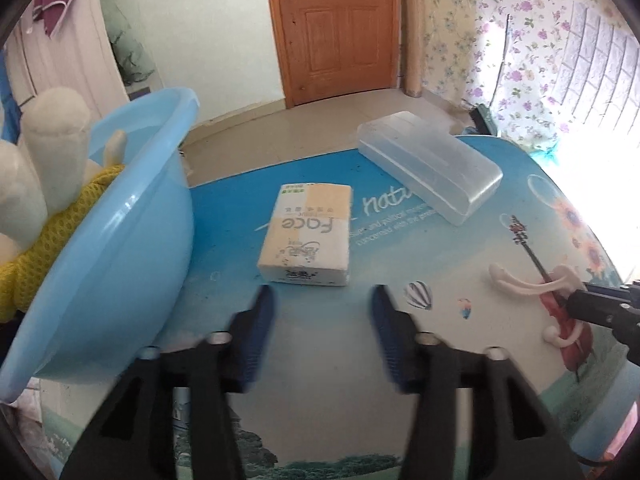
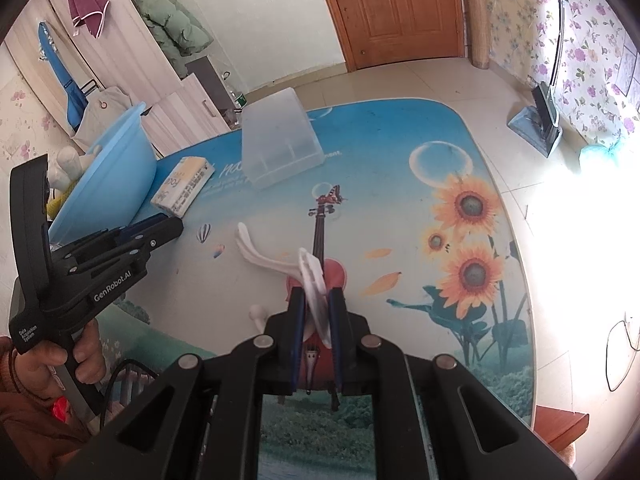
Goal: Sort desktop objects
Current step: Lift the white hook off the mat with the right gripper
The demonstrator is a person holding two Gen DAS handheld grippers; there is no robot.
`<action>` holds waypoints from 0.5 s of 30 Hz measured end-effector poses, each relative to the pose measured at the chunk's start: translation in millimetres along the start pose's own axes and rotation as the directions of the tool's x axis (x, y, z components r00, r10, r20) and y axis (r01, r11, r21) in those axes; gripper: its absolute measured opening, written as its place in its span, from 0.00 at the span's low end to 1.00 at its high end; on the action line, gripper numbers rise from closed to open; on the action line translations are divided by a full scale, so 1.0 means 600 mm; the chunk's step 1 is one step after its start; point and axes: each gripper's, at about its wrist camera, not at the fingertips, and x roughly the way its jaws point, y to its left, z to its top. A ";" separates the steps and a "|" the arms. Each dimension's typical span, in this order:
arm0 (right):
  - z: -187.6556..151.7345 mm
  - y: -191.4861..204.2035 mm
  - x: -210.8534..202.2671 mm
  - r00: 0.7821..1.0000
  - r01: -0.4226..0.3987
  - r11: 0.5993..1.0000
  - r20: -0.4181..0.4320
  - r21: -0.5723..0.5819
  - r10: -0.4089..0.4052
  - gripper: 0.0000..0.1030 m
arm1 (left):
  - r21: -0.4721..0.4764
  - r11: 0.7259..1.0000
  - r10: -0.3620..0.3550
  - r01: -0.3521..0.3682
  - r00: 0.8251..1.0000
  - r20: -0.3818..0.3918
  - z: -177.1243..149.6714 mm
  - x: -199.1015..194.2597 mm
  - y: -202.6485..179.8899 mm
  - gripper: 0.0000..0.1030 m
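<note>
A tissue pack [image 1: 307, 234] lies on the printed table, just ahead of my open, empty left gripper [image 1: 322, 300]; it also shows in the right wrist view [image 2: 183, 191]. My right gripper [image 2: 318, 304] is shut on a white plastic hanger [image 2: 280, 264], whose arms stretch left over the table; the hanger also shows in the left wrist view [image 1: 532, 285]. A blue basin [image 1: 120, 240] holding a plush toy [image 1: 44, 184] stands at the left. A clear plastic box [image 1: 430, 170] lies at the far side.
The table [image 2: 400, 208] has a rounded right edge with floor beyond. My left gripper [image 2: 132, 240] sits beside the basin [image 2: 108, 176] in the right wrist view. A wooden door and a cabinet stand behind.
</note>
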 end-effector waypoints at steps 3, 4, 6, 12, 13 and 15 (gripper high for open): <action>-0.002 -0.008 -0.003 1.000 0.001 1.000 0.011 0.014 -0.001 0.11 | 0.011 0.999 0.044 -0.044 0.999 0.001 0.002 0.001 0.001 0.89; -0.002 -0.011 -0.004 1.000 0.000 1.000 0.014 0.017 -0.001 0.11 | 0.017 0.999 0.040 -0.040 0.999 -0.001 0.003 0.001 0.001 0.89; -0.001 -0.015 -0.005 1.000 -0.003 1.000 0.020 0.021 0.002 0.11 | 0.022 0.999 0.041 -0.041 0.999 0.001 0.012 0.005 -0.006 0.89; 0.001 -0.011 -0.005 1.000 0.013 1.000 0.021 -0.006 -0.012 0.13 | 0.024 0.998 0.059 -0.059 0.998 0.002 0.037 0.020 -0.018 0.94; 0.001 -0.010 -0.005 1.000 0.016 1.000 0.021 -0.008 -0.016 0.14 | 0.024 0.998 0.057 -0.057 0.998 0.001 0.037 0.020 -0.016 0.95; 0.002 -0.009 -0.003 0.999 0.023 1.000 0.024 -0.015 -0.023 0.18 | 0.016 0.999 0.049 -0.049 0.999 -0.005 0.045 0.028 -0.018 0.96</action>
